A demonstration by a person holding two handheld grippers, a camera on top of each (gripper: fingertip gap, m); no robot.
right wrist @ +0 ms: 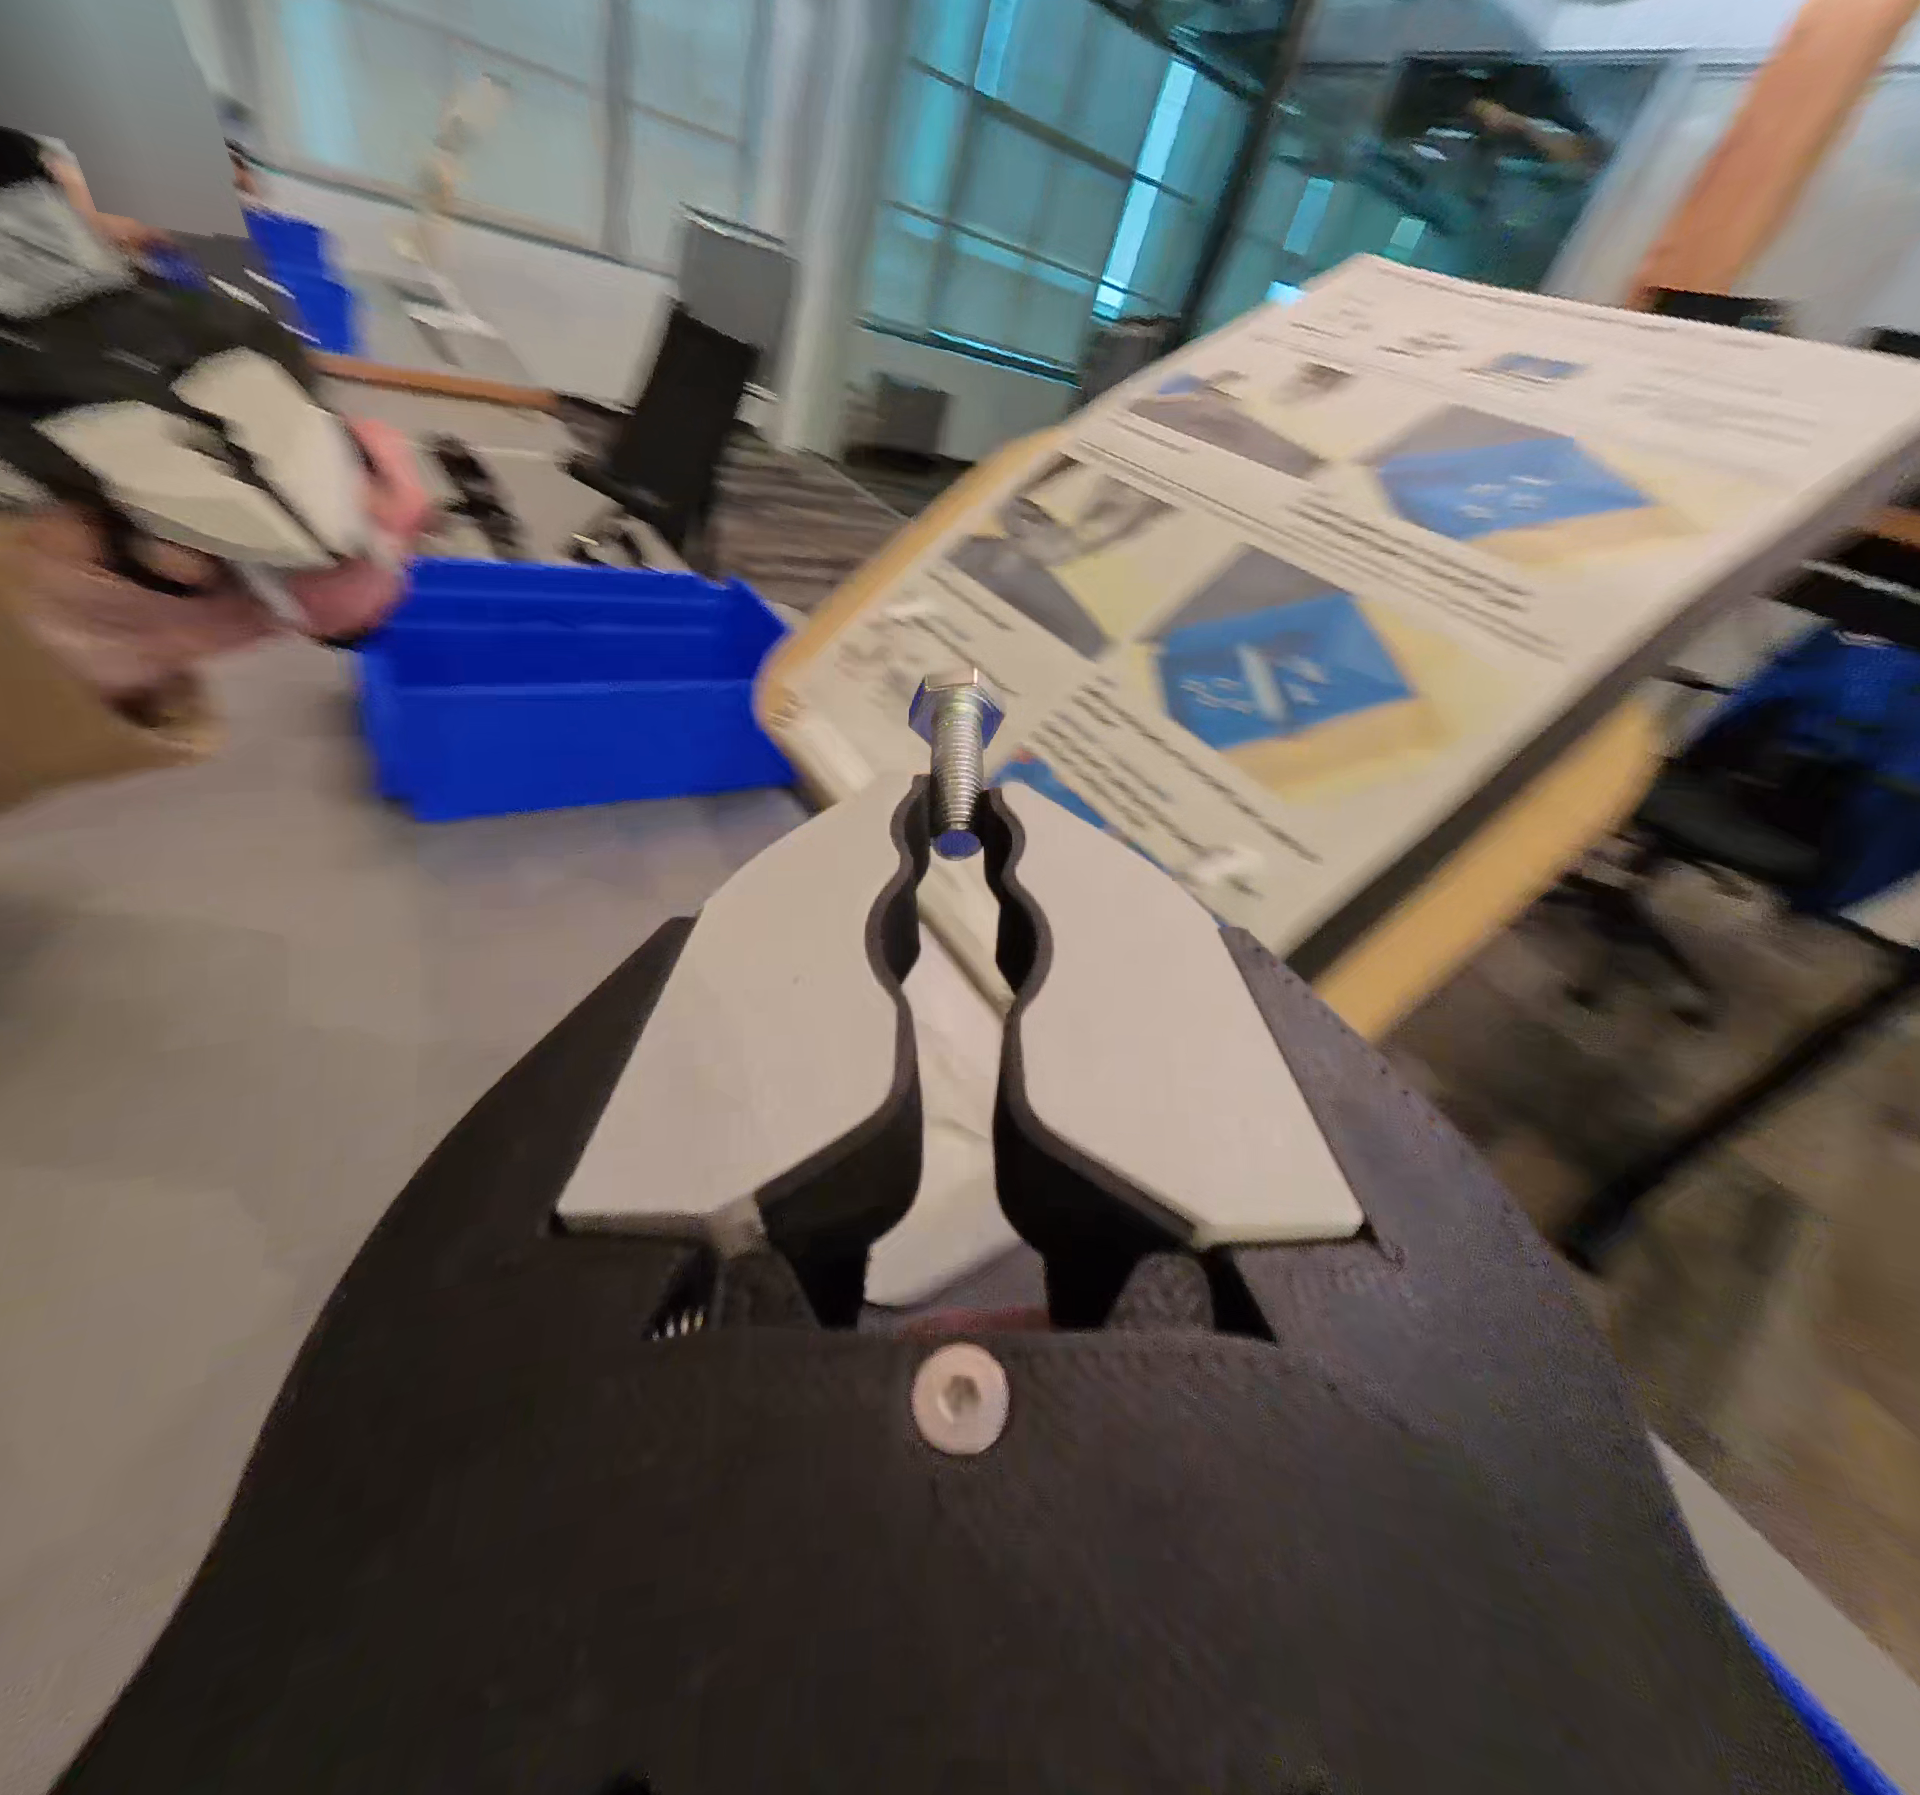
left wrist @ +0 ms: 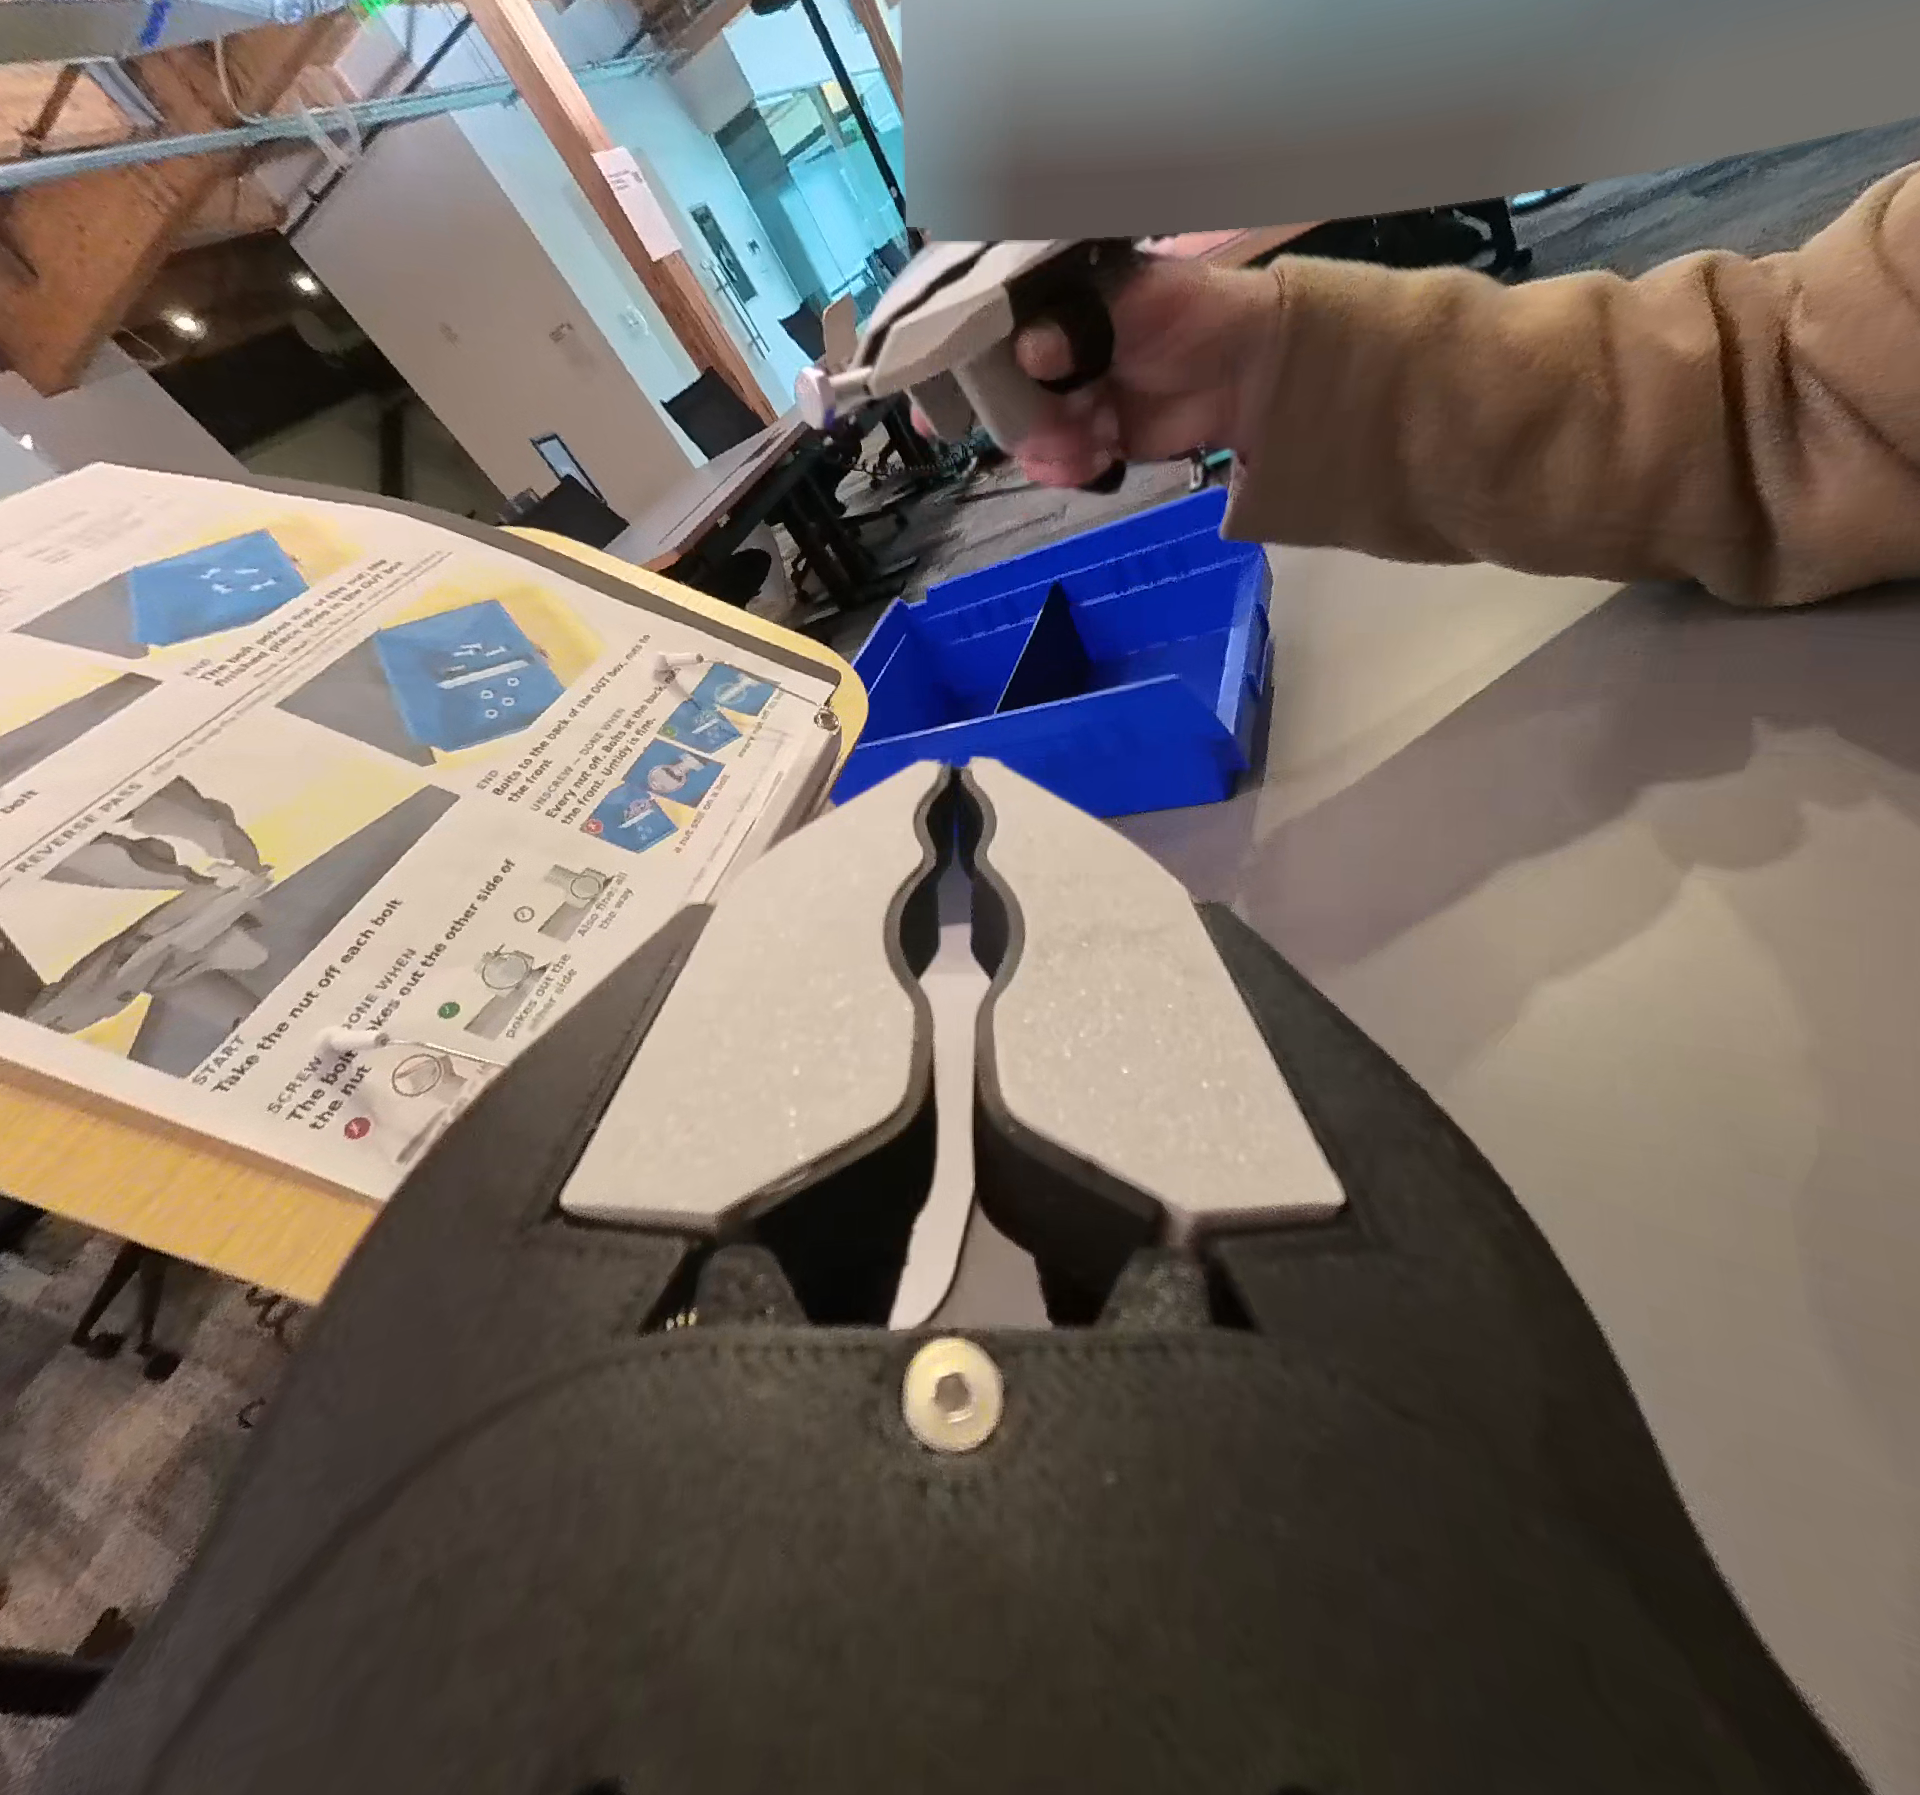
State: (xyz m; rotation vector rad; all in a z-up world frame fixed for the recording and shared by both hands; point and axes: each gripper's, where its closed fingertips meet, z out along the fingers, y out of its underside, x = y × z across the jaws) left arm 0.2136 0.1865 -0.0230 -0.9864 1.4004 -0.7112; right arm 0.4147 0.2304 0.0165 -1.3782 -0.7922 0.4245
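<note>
My left gripper (left wrist: 954,781) has its jaws closed together with nothing visible between them; it hovers over the grey table (left wrist: 1579,966), just in front of a blue divided bin (left wrist: 1091,706). My right gripper (right wrist: 954,803) is shut on the threaded shank of a silver hex bolt (right wrist: 950,743), whose head points away from me. In the left wrist view the right gripper (left wrist: 847,381) is held in a hand above the bin, with the bolt (left wrist: 821,389) sticking out to the left. In the right wrist view the left gripper (right wrist: 312,524) appears blurred at the far left.
A printed instruction sheet on a tilted wooden board (left wrist: 343,789) stands left of the bin; it shows in the right wrist view (right wrist: 1351,550) behind the bolt. The blue bin (right wrist: 561,696) sits on the table. A tan sleeve (left wrist: 1558,415) reaches over the table. Office chairs and desks stand beyond. Left tips to right tips: about 20 cm.
</note>
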